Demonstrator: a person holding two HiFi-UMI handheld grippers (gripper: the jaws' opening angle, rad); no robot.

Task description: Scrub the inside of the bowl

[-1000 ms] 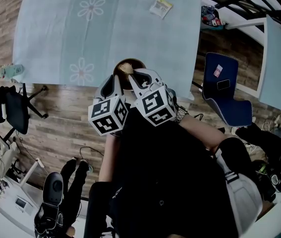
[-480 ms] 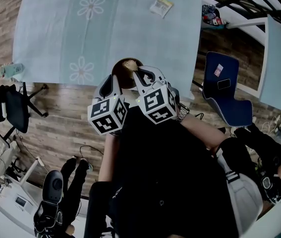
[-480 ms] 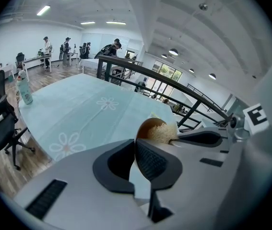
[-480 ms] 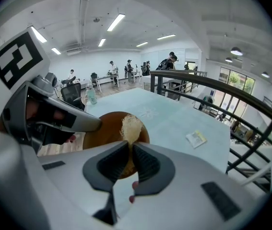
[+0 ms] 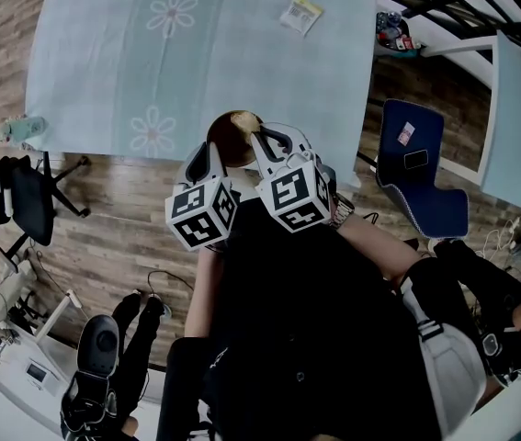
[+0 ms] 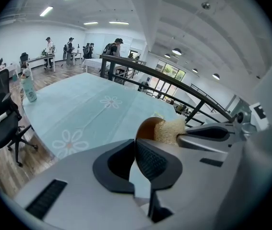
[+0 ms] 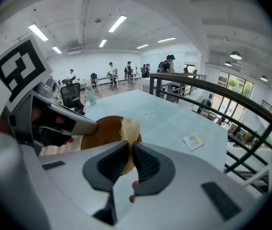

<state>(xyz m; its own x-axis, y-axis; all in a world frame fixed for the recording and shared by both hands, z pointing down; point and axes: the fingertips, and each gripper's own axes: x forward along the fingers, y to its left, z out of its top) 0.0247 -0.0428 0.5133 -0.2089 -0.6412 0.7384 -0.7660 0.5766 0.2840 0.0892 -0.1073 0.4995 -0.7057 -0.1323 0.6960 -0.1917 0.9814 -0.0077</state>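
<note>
The bowl [image 7: 101,134], smooth, round and brown like wood, sits just above the centre of the head view. It is held tilted over the near edge of the table [image 5: 104,62] with its pale-blue daisy cloth. Your left gripper [image 6: 135,150] is clamped on the bowl's thin rim. Your right gripper [image 7: 128,152] pinches a pale, coarse, fibrous scrubber [image 7: 129,127] against the hollow side. Scrubbing looks under way, but I cannot tell how much remains.

Bowl [image 5: 230,136] interior seems largely hidden.
</note>
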